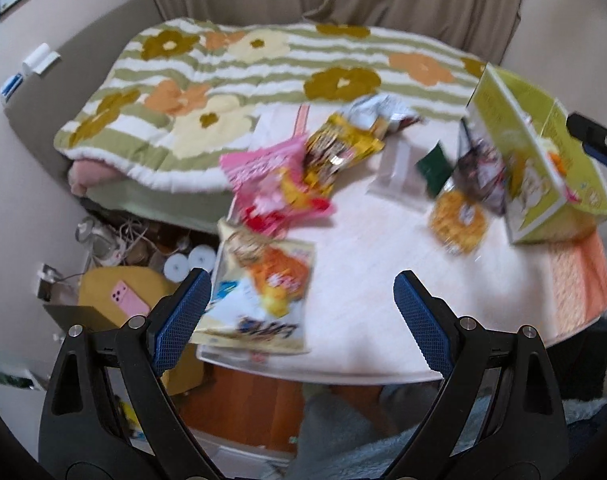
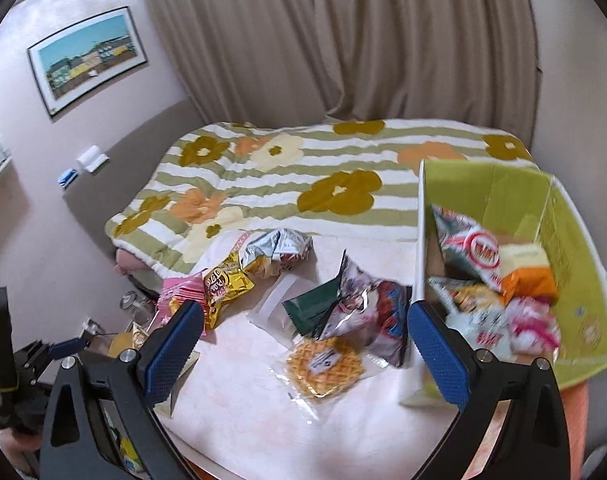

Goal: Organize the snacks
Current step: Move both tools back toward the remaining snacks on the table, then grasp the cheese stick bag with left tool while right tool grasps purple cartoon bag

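Observation:
Snack packets lie scattered on a pale round table (image 1: 363, 280). My left gripper (image 1: 301, 304) is open and empty above the near left part, next to a white-and-orange snack bag (image 1: 263, 296). Beyond lie a pink bag (image 1: 271, 188), a yellow bag (image 1: 339, 148) and a silver bag (image 1: 379, 114). My right gripper (image 2: 303, 340) is open and empty above a round waffle packet (image 2: 323, 364), with a dark glossy bag (image 2: 367, 312) and a green packet (image 2: 309, 308) behind it. A green cardboard box (image 2: 575, 240) at the right holds several snacks.
A bed with a flowered striped quilt (image 2: 303, 176) stands behind the table, with beige curtains beyond. A clear flat packet (image 2: 275, 300) lies mid-table. Floor clutter, a yellow stool with a pink phone (image 1: 129, 300) and cables sit left of the table.

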The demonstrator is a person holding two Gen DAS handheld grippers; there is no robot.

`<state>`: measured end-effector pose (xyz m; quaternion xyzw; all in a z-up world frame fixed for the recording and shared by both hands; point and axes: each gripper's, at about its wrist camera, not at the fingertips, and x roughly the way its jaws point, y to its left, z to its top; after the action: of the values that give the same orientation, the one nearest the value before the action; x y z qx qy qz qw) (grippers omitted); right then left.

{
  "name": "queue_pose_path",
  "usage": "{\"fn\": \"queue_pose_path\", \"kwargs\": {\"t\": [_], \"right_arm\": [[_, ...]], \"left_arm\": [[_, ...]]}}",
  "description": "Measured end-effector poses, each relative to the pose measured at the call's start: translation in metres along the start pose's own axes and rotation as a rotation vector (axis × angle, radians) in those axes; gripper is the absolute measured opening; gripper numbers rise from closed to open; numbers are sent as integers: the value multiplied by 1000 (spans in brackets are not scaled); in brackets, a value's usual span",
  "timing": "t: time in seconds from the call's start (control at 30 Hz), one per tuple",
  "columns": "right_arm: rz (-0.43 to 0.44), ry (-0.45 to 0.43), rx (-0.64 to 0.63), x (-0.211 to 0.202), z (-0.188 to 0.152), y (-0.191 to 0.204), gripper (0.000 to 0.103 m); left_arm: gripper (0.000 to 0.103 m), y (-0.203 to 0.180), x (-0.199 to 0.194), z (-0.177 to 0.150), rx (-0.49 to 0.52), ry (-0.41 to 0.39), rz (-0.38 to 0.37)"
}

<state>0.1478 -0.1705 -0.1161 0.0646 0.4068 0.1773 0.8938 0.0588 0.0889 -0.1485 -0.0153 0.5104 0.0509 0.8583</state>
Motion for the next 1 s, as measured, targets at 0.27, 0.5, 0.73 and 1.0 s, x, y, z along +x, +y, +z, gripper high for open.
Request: {"fn": "queue_pose_path", "kwargs": {"t": [0.27,0.5,0.73,1.0], "right_arm": [[-124,28,62,27,-21,22,101],[-199,67,79,49,-35,32,101],[-243,96,-16,83,-35,37,101],[-425,111,-198,118,-26,34,101]], "left_arm": [[92,8,51,-15,173,66,7],[92,-4,90,-28,316,89,59],[92,-3,117,-25,299,141,73],[76,-2,136,-14,306,188,95]]}}
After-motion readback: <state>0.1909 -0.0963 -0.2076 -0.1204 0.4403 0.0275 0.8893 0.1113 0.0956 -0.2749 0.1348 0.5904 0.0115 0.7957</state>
